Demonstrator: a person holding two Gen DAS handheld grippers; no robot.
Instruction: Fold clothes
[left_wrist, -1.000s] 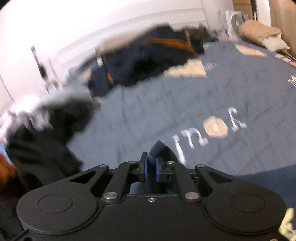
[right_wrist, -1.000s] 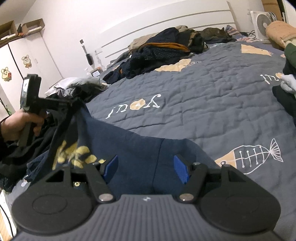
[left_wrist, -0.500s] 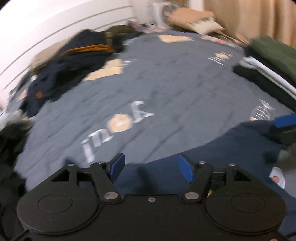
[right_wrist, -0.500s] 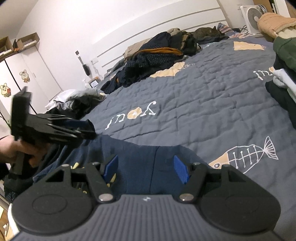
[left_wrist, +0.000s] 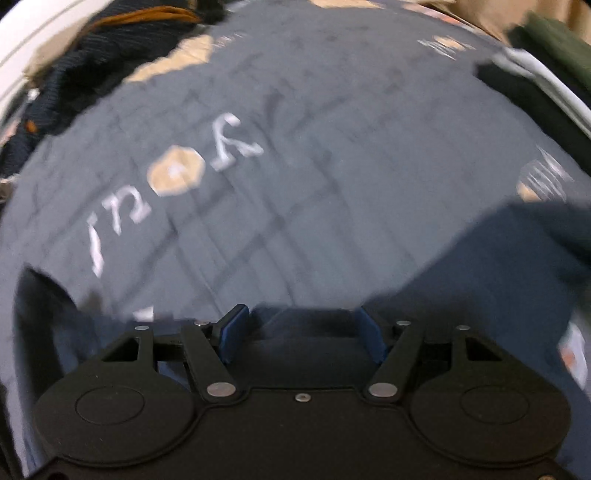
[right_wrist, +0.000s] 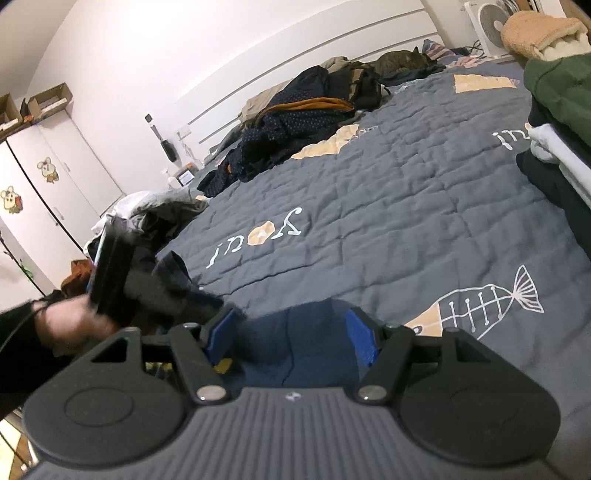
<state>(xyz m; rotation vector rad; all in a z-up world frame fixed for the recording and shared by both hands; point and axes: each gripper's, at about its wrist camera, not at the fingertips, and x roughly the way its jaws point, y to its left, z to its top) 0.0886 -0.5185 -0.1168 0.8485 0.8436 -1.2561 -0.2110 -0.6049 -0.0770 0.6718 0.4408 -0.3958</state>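
Note:
A navy garment (right_wrist: 314, 365) with a yellow print lies on the grey quilted bedspread (right_wrist: 406, 206) at the bed's near edge. My right gripper (right_wrist: 291, 336) is open just above it, and navy cloth shows between the blue pads (right_wrist: 360, 339). My left gripper (left_wrist: 301, 332) is also open, with a fold of the navy garment (left_wrist: 480, 277) between its jaws. The right wrist view shows the left gripper (right_wrist: 162, 291) blurred at the left, held by a hand (right_wrist: 74, 321), low over the garment's left end.
A heap of dark clothes (right_wrist: 306, 122) lies by the headboard, with a tabby cat (right_wrist: 402, 62) beside it. A stack of folded clothes (right_wrist: 554, 110) sits at the right edge of the bed. Grey and black clothes (right_wrist: 162, 210) pile at the left edge. A fan (right_wrist: 491, 22) stands at the back.
The left gripper was shut on a raised corner of the navy garment, then opened and dropped low over the bed. The garment now lies flat. The right gripper stayed open and dipped lower.

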